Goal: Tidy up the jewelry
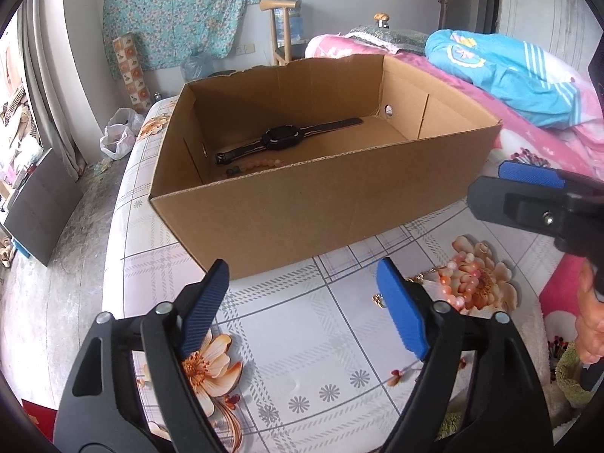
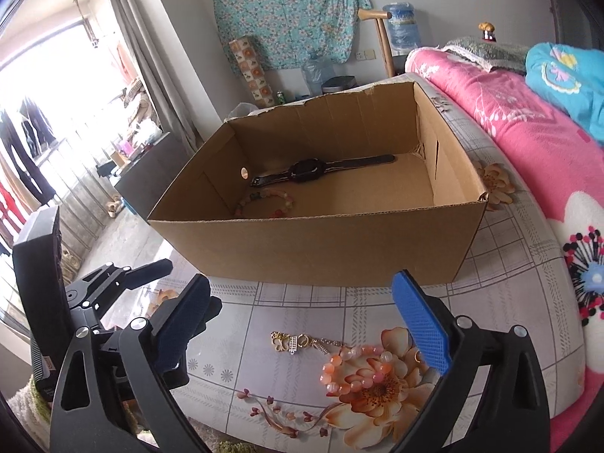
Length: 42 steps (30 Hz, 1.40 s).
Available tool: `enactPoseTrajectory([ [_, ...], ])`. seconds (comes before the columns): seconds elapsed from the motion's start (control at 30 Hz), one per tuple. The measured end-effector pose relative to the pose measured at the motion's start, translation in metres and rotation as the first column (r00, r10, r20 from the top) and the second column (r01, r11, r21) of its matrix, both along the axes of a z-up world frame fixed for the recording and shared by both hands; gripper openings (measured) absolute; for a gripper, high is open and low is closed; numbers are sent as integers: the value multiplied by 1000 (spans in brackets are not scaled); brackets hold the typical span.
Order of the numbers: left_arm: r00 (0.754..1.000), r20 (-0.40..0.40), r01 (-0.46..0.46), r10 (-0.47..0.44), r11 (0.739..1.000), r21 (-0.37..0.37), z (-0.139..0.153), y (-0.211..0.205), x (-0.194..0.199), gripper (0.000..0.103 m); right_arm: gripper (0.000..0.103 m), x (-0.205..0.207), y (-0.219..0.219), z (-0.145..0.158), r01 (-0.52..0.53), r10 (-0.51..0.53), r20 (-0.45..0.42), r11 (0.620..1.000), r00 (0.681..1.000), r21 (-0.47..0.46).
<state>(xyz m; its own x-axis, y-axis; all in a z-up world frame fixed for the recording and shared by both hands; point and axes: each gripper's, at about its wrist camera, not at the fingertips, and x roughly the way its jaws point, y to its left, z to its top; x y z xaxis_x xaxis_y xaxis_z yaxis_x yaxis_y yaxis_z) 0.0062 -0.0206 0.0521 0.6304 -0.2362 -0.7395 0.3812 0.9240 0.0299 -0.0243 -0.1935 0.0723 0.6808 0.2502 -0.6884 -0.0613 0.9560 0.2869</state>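
While both my claws, the left gripper (image 1: 302, 302) and right gripper (image 2: 302, 321), gape empty, I see a brown cardboard box (image 2: 321, 241) holding a black watch (image 2: 305, 170) and a round bead bracelet (image 2: 264, 204).

One cardboard box (image 2: 317, 249), one black watch (image 2: 305, 170) inside, one bead bracelet (image 2: 264, 204) inside, one pink bead bracelet (image 2: 351, 368) outside, one gold chain (image 2: 298, 341), two grippers
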Motion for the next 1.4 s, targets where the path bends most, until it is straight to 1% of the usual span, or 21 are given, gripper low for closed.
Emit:
enactPoseTrajectory([
  [0.1,1000,11,12,-12,1000,-12,2,4,-8,83,96,-7,8,7,19,-19,13,998,1000,-54],
  [0.23,999,19,28,-28,999,-35,3,8,-18,84,96,-18,18,19,76,-69,50,983,996,-164],
  [0.33,999,22,36,-35,998,-58,4,13,-23,85,96,-25,24,28,130,-112,84,958,990,-256],
  [0.4,999,24,41,-39,997,-71,4,16,-25,85,96,-27,25,31,135,-109,101,944,989,-302],
  [0.5,998,35,50,-47,995,-82,4,19,-28,85,96,-29,27,33,137,-109,98,921,989,-365],
  [0.57,998,43,55,-52,995,-83,3,21,-30,85,96,-32,22,35,165,-128,114,890,985,-424],
  [0.63,997,47,61,-58,995,-83,2,21,-33,85,96,-37,12,36,190,-146,131,870,981,-455],
  [0.7,997,43,66,-63,994,-87,0,22,-36,85,96,-40,-3,35,201,-160,129,871,979,-447],
  [0.8,997,39,71,-67,994,-86,-5,24,-42,85,96,-50,-30,28,218,-190,110,899,976,-381],
  [0.9,997,32,73,-70,994,-77,-12,23,-47,85,96,-58,-47,17,247,-234,81,910,969,-333],
  [1.03,996,18,89,-88,993,-83,-20,18,-50,85,96,-68,-46,2,232,-227,52,929,973,-289],
  [1.17,993,27,121,-119,990,-72,-24,10,-48,84,96,-75,-33,-11,174,-173,21,959,985,-224],
  [1.23,990,40,140,-138,989,-47,-25,4,-47,76,96,-76,-25,-20,128,-131,-5,974,991,-184],
  [1.27,988,43,147,-146,988,-38,-26,2,-45,74,94,-76,-20,-24,103,-107,-15,980,994,-169],
  [1.3,987,44,155,-153,987,-32,-27,-1,-44,71,89,-76,-15,-26,84,-89,-20,983,996,-165],
  [1.33,985,39,167,-165,986,-29,-28,-3,-42,66,87,-75,-9,-30,64,-69,-28,984,997,-167],
  [1.4,983,29,181,-180,983,-33,-30,-6,-38,61,78,-73,-1,-36,33,-41,-41,984,998,-177],
])
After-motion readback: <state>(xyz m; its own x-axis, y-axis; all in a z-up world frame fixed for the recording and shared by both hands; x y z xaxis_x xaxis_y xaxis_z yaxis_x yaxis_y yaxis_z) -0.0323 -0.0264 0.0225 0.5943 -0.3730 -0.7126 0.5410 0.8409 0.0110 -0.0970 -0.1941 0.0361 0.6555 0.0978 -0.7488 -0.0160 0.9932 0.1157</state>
